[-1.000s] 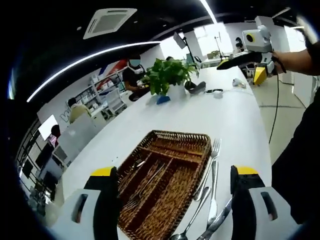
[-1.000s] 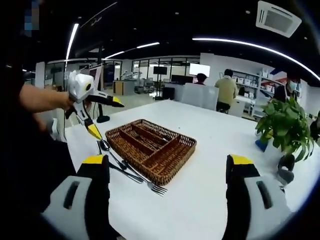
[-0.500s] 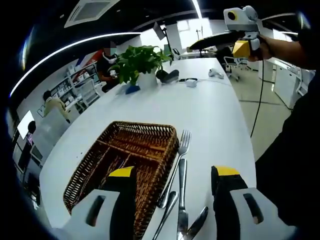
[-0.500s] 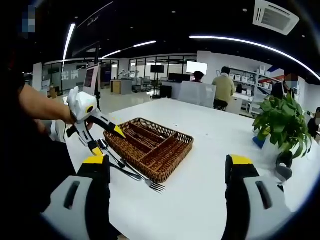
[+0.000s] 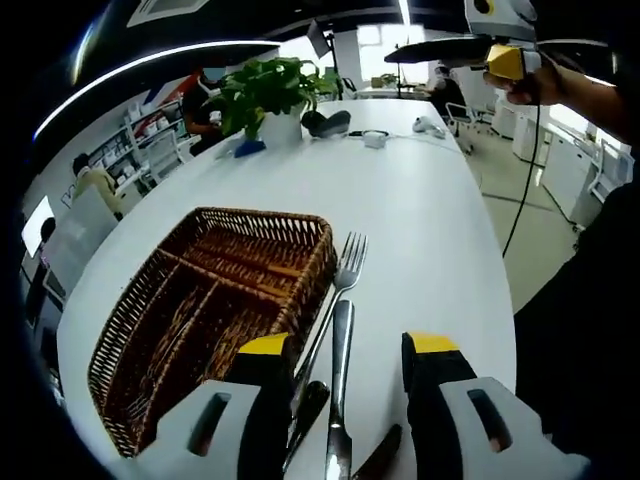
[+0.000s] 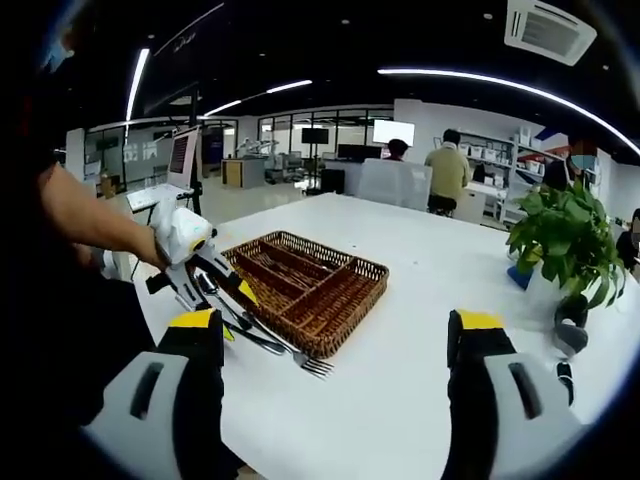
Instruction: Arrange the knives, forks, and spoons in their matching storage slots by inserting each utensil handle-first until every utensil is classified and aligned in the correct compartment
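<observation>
- The wicker basket (image 5: 215, 290) sits on the white desk (image 5: 420, 220), split into long slots by woven walls; what lies inside the slots is too dim to make out
- Just beside the basket's long edge lie the loose utensils: a fork (image 5: 340, 300) with its tines pointing away from the camera, a second handle (image 5: 341, 345) parallel to it, a spoon (image 5: 305, 410) near the left finger, and a dark tip (image 5: 383, 455) low in the left gripper view whose kind I cannot tell
- The left gripper (image 5: 340, 350) hangs over those utensils with its yellow-tipped fingers spread, the handles lying in the gap between them; whether the fingers touch anything I cannot tell
- In the right gripper view the right gripper (image 6: 335, 325) is held well back from the basket (image 6: 310, 285), fingers wide apart and holding nothing
- That view also shows the left gripper (image 6: 235, 310) held by a hand, low at the cutlery (image 6: 265, 340) beside the basket's near edge
- A potted plant (image 5: 265, 95) stands at the far end of the desk, with small dark items near it
- People sit at other desks in the background
</observation>
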The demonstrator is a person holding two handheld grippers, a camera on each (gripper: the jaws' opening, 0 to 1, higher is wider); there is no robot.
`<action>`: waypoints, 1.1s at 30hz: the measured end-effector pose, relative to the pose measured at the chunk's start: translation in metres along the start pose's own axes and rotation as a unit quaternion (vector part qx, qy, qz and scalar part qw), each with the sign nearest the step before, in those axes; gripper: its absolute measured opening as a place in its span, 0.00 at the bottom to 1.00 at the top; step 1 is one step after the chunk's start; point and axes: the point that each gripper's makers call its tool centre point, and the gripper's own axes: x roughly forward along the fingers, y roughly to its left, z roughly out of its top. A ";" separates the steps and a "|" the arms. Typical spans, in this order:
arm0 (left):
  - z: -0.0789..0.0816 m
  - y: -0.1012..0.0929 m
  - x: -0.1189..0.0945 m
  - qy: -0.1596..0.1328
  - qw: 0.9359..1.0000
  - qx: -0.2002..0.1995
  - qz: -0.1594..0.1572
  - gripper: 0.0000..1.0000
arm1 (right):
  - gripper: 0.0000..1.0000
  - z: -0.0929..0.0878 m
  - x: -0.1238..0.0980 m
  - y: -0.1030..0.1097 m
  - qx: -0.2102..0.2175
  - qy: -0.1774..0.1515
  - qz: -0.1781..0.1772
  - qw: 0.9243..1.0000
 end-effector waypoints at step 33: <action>-0.002 0.005 0.027 0.001 0.999 0.015 -0.031 0.34 | 0.90 -0.013 0.003 0.016 0.013 0.016 0.019 1.000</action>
